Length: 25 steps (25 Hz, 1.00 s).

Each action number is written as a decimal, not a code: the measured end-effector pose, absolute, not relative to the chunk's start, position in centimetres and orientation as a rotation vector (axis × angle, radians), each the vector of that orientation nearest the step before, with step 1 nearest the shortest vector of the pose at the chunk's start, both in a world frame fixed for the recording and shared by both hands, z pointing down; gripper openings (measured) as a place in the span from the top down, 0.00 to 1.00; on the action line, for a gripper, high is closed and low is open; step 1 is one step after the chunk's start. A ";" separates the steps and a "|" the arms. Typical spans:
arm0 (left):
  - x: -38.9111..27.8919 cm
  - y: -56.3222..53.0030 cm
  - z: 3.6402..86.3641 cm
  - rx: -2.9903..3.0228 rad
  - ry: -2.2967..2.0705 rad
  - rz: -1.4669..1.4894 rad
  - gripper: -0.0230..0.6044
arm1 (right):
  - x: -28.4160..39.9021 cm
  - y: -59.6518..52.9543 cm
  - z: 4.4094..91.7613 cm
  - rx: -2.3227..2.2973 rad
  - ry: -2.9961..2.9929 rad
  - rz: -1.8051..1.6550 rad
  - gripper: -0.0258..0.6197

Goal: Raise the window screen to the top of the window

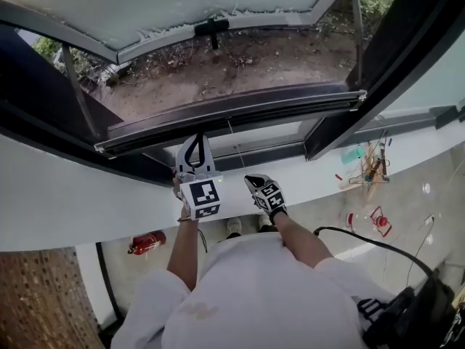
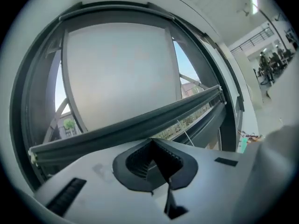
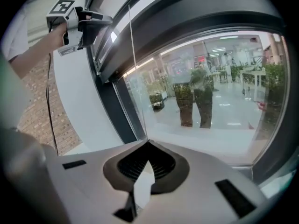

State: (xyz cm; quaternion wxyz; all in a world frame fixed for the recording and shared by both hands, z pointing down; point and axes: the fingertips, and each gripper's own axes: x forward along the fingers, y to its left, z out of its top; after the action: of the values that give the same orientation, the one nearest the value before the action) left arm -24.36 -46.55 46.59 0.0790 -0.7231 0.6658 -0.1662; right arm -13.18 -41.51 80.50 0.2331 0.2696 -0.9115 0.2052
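Observation:
The window screen's dark bottom rail [image 1: 240, 111] [image 2: 126, 125] [image 3: 154, 31] runs across the window opening, with open air and ground beyond it. A thin pull cord [image 1: 231, 133] [image 3: 132, 55] hangs from the rail. It runs straight down into the tips of my right gripper [image 1: 251, 179] [image 3: 148, 143], which is shut on it above the white sill [image 1: 87, 195]. My left gripper [image 1: 197, 138] [image 2: 152, 141] [image 3: 105, 18] is shut with nothing between its jaws. Its tips sit just under the rail; I cannot tell whether they touch it.
The outer sash [image 1: 182, 6] is swung open outward. A dark frame post [image 1: 378, 71] slants at the right. On the floor below lie a red fire extinguisher [image 1: 147, 242] and small clutter [image 1: 370, 167]. A black cable and bag [image 1: 407, 311] are beside the person at lower right.

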 end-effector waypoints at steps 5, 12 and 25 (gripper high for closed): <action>-24.8 -45.8 46.6 -2.212 2.052 -0.406 0.96 | -14.6 -41.7 79.7 0.714 -2.524 0.529 0.96; -24.7 -45.3 46.3 -2.290 2.064 -0.290 0.96 | -15.4 -43.0 78.2 0.757 -2.572 0.541 0.96; -24.0 -45.6 46.1 -2.310 2.064 -0.237 0.96 | -19.1 -46.2 69.5 0.835 -2.819 0.521 0.96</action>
State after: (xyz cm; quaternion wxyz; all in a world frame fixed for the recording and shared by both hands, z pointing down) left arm -23.99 -45.62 46.13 0.0172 -0.7434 0.6643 -0.0762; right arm -19.12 -46.20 69.53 0.0778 0.2789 -0.9412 0.1739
